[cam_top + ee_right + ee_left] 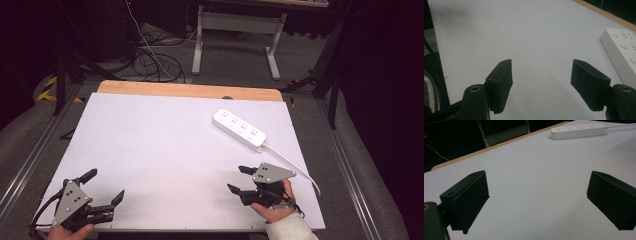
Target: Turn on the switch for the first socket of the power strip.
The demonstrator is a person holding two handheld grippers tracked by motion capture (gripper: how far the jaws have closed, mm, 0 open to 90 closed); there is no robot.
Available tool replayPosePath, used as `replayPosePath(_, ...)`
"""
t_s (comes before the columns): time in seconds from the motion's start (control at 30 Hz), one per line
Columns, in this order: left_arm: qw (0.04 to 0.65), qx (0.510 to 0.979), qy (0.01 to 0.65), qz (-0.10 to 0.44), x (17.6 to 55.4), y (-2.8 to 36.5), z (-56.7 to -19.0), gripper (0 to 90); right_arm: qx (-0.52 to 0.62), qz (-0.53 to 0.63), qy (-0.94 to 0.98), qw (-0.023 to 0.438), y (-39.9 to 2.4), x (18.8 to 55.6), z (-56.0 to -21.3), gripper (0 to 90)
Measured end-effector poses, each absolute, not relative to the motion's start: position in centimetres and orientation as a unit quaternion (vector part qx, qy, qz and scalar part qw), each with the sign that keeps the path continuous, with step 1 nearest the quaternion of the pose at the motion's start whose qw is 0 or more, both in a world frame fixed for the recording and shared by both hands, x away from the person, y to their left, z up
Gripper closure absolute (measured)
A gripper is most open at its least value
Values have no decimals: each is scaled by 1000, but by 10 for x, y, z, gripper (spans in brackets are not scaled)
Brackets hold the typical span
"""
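Note:
A white power strip [238,128] lies on the white table top [165,145] at the back right, its white cable [295,167] trailing toward the right front edge. It also lies at the top of the left gripper view as the power strip [577,131] and at the right edge of the right gripper view as the power strip [622,53]. My left gripper [106,186] rests at the front left corner, open, nothing between its jaws. My right gripper [240,179] sits at the front right, a short way in front of the strip, open and empty, held by a hand [275,210].
A wooden strip [190,91] edges the table's far side. Beyond it stand a white table frame [235,35] and loose cables [155,62] on the floor. Metal rails [350,180] run along both sides of the table.

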State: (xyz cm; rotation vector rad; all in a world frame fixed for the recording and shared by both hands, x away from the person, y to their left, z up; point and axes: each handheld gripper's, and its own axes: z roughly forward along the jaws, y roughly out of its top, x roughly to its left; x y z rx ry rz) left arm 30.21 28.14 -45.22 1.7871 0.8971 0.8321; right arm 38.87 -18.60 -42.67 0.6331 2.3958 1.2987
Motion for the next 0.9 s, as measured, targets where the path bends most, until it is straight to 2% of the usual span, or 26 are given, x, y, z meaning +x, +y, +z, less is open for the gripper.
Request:
replayPosePath(0.77,467,728,367,342,302,281,-453,47,226,451,848,165,-188,411,-398,354)
replayPosePath(0.9,468,728,367,340,302,281,-452,47,225,455,845,167,-189,415,-392,378)
